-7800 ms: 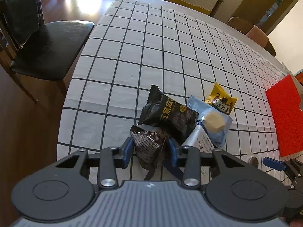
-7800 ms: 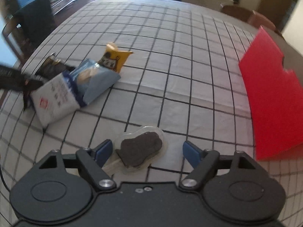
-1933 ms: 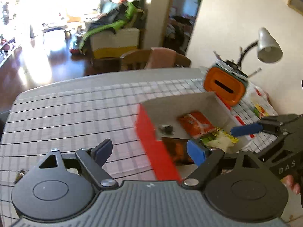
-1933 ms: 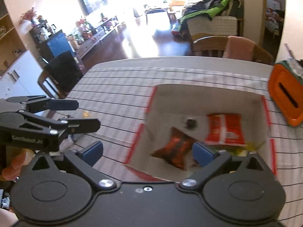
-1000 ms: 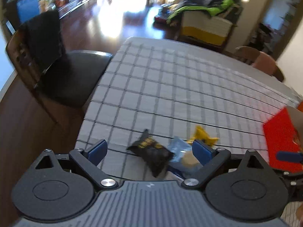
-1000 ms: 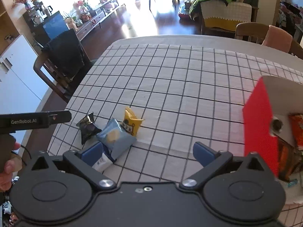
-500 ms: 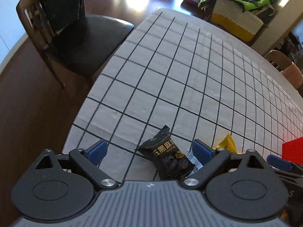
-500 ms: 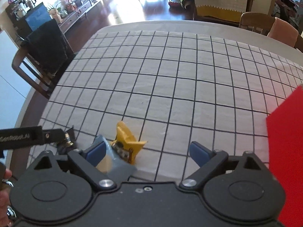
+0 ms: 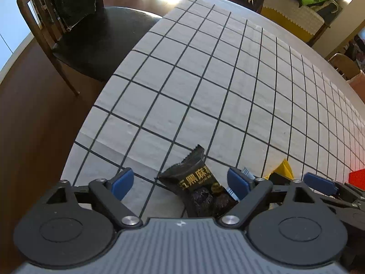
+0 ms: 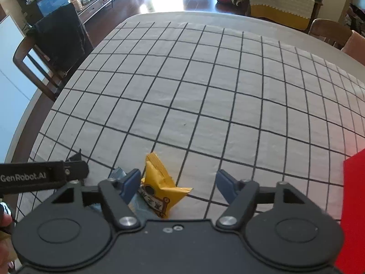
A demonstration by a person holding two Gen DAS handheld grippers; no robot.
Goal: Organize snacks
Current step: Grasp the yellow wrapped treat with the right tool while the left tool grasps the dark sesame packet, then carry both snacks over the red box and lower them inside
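A black snack packet [image 9: 196, 185] with gold characters lies on the checked tablecloth [image 9: 205, 96] between the fingers of my left gripper [image 9: 180, 181]. Those jaws are closing, and the pads stand clear of the packet. A yellow snack packet [image 10: 159, 187] lies between the fingers of my right gripper [image 10: 179, 183], whose jaws are closing too. Its left pad is close against the packet, its right pad well apart. A light blue packet [image 10: 118, 174] lies under the yellow one. The yellow packet [image 9: 281, 170] and the right gripper's fingers [image 9: 319, 182] show at right in the left wrist view.
The red box's wall [image 10: 353, 205] stands at the right edge. A dark chair [image 9: 91, 34] sits beyond the table's left rim, where the cloth ends close to the black packet. More chairs and a couch lie past the far end. The left gripper's arm [image 10: 41, 175] reaches in at left.
Both grippers have sunk toward the table from above the box area. The left now straddles the black packet, the right the yellow one, and both pairs of fingers have narrowed, the right more.
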